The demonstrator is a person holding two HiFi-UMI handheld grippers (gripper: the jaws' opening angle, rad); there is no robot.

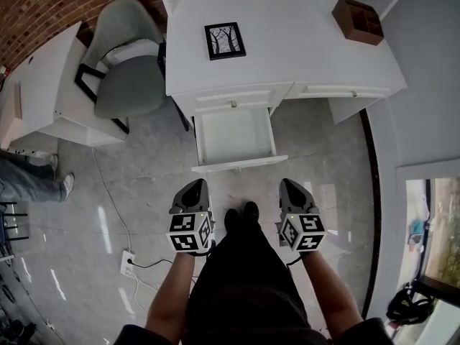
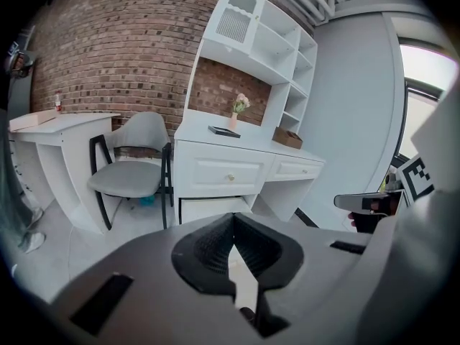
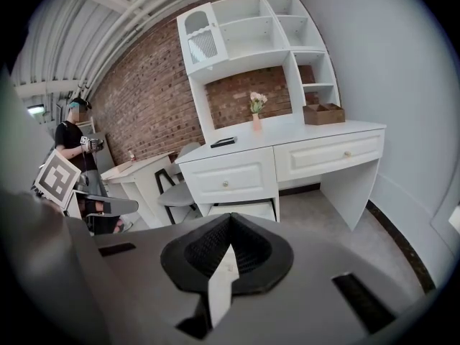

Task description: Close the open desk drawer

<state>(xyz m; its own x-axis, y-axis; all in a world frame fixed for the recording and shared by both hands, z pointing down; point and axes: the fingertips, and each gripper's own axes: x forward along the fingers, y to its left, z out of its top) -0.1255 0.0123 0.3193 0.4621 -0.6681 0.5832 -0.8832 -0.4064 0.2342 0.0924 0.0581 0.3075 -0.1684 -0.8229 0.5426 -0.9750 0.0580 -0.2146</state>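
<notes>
The white desk (image 1: 287, 56) has its lower left drawer (image 1: 235, 136) pulled out and empty, with the drawer front (image 1: 240, 164) facing me. My left gripper (image 1: 195, 187) and right gripper (image 1: 290, 185) hover side by side just short of that front, touching nothing. Both are shut with nothing between the jaws. In the left gripper view the shut left gripper (image 2: 233, 216) points at the open drawer (image 2: 212, 205) under the knobbed upper drawer (image 2: 230, 176). From the right gripper view, the right gripper (image 3: 230, 217) faces the same drawer (image 3: 243, 209).
A grey chair (image 1: 129, 67) stands left of the desk, beside a second white table (image 1: 43, 85). A framed picture (image 1: 225, 40) and a brown box (image 1: 357, 20) lie on the desk. A power strip with cable (image 1: 128, 262) is on the floor. Another person's legs (image 1: 32, 175) show at the left.
</notes>
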